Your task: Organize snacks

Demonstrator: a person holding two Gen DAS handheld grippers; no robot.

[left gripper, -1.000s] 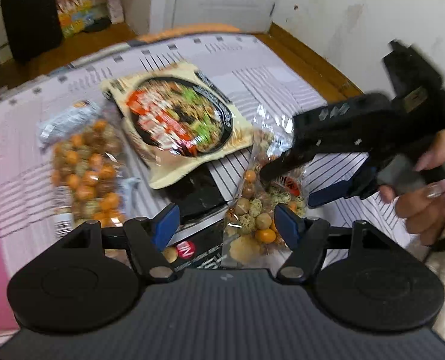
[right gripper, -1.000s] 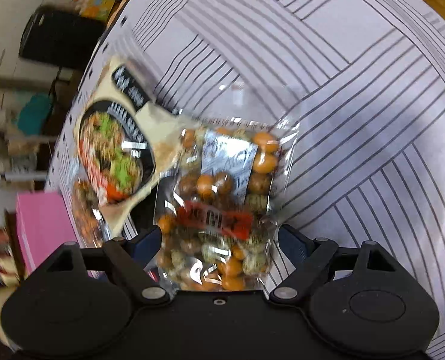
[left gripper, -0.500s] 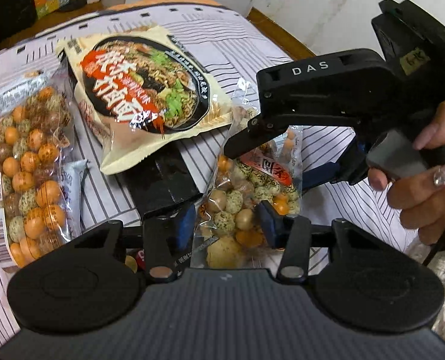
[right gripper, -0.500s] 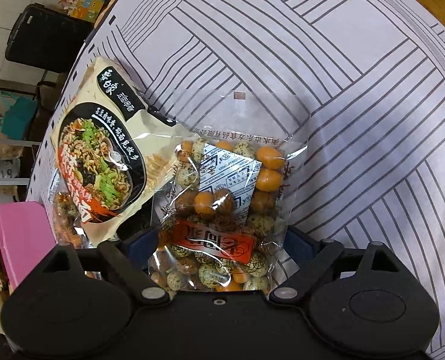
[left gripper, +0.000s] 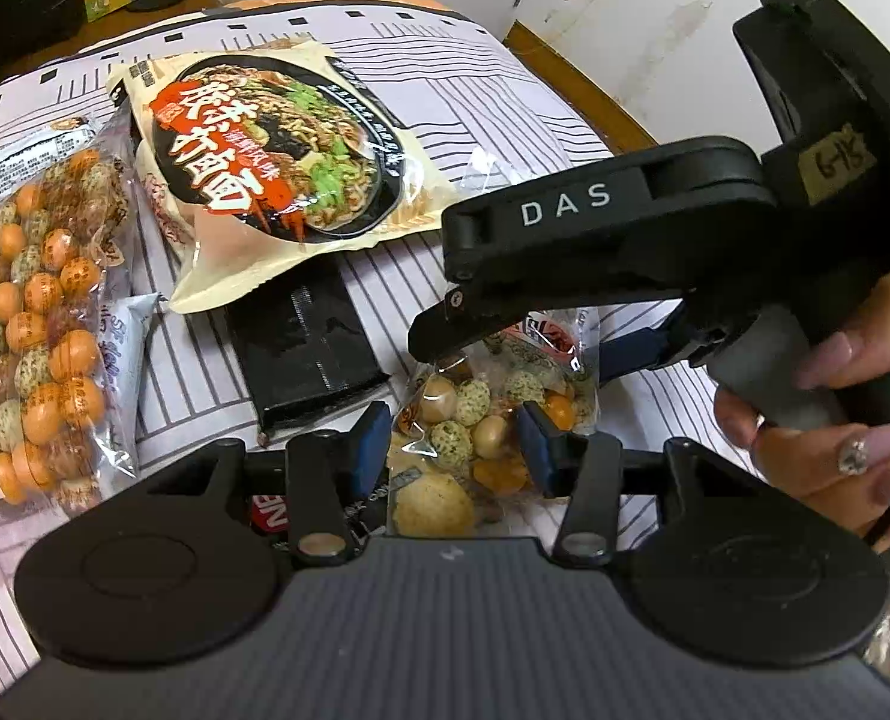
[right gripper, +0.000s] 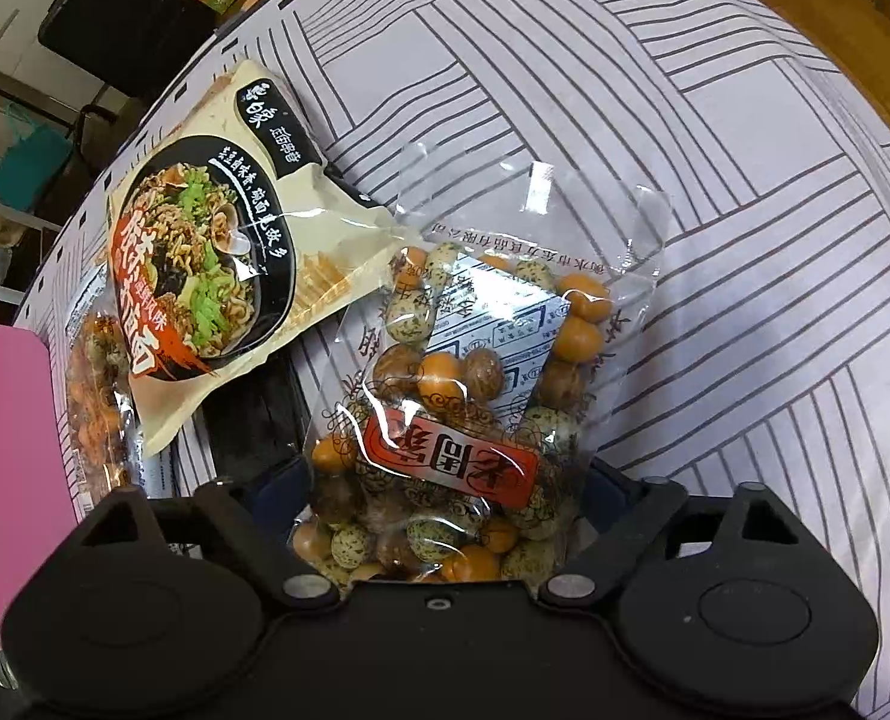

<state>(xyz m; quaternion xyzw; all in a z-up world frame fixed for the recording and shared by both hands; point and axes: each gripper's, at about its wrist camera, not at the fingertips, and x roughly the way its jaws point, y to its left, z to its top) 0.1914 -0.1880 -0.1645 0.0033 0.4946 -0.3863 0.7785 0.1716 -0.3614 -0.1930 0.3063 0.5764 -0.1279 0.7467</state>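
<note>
A clear plastic nut bag [right gripper: 463, 396], crinkled and glossy, lies on the striped cloth [right gripper: 715, 192], full of round coated nuts in orange, brown and speckled green, with a red label across it and a flat white sachet inside. Both tools meet at this bag. The left gripper [left gripper: 454, 441] has its blue pads narrow, and they press on the near end of the bag from both sides, so it holds the bag there. The right gripper [right gripper: 451, 480] stands wide around the same bag; its jaws are closing, the bag is between them, but the dark pads at each side do not clearly press on the film. In the left view the right tool is a black matte body with the letters DAS, held by a hand [left gripper: 829, 420] with long pale nails. Just beside the bag lies a cream noodle pack [left gripper: 276, 174], smooth and puffy, printed with a dark bowl of noodles; it partly covers a flat black pack [left gripper: 306, 354] with a shiny wrinkled surface. At the left lies a second, longer nut bag [left gripper: 36, 324] with a barcode, touching a small white sachet-like packet [left gripper: 123, 348]. A pink flat object [right gripper: 6, 456] is at the left edge of the right view.
</note>
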